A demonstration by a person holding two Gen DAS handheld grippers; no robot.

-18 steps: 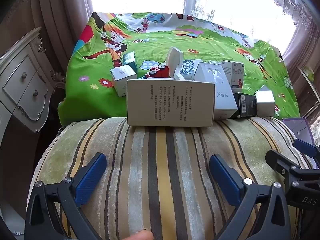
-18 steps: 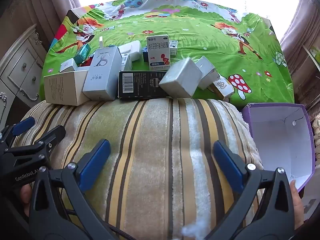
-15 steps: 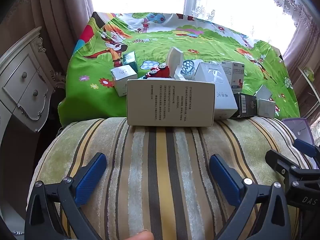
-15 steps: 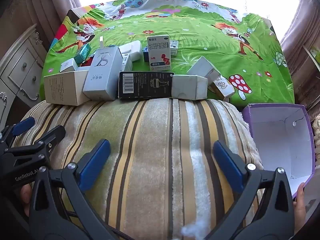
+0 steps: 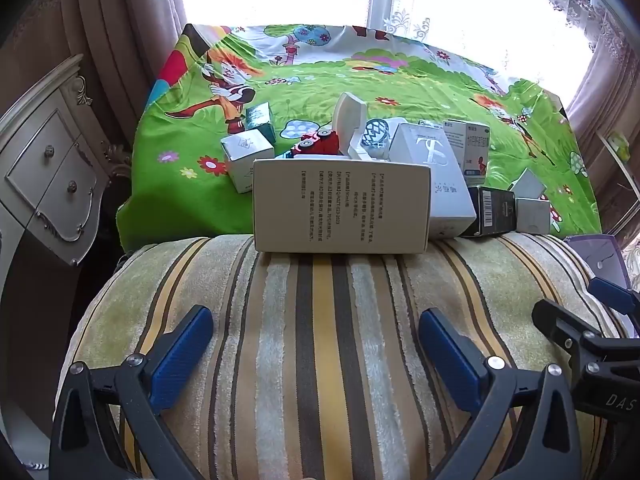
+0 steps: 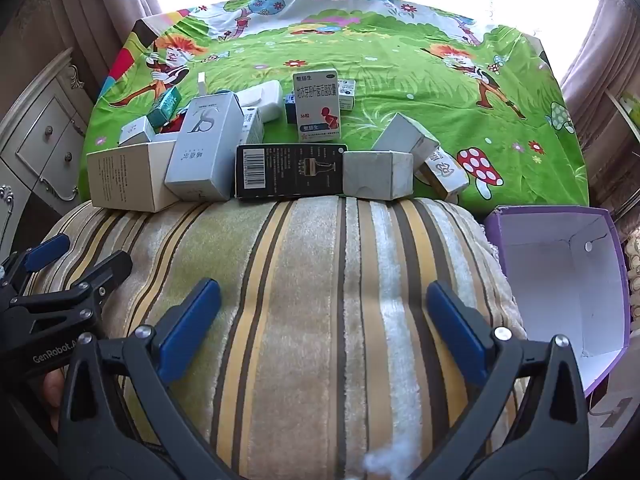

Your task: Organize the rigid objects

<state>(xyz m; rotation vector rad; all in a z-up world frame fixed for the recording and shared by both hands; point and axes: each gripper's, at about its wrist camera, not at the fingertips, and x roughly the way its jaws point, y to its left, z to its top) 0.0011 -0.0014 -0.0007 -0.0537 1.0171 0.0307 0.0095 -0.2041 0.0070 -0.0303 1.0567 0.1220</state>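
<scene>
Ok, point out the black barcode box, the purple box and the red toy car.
black barcode box (image 6: 289, 170), right wrist view, front face.
purple box (image 6: 560, 280), right wrist view, white inner wall.
red toy car (image 5: 316, 145), left wrist view, red body.

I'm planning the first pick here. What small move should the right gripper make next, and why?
Probably ease the right gripper forward toward the grey box: its jaws stand open and empty over the striped cushion, that box lies straight ahead, and the empty purple bin waits at its right.
</scene>
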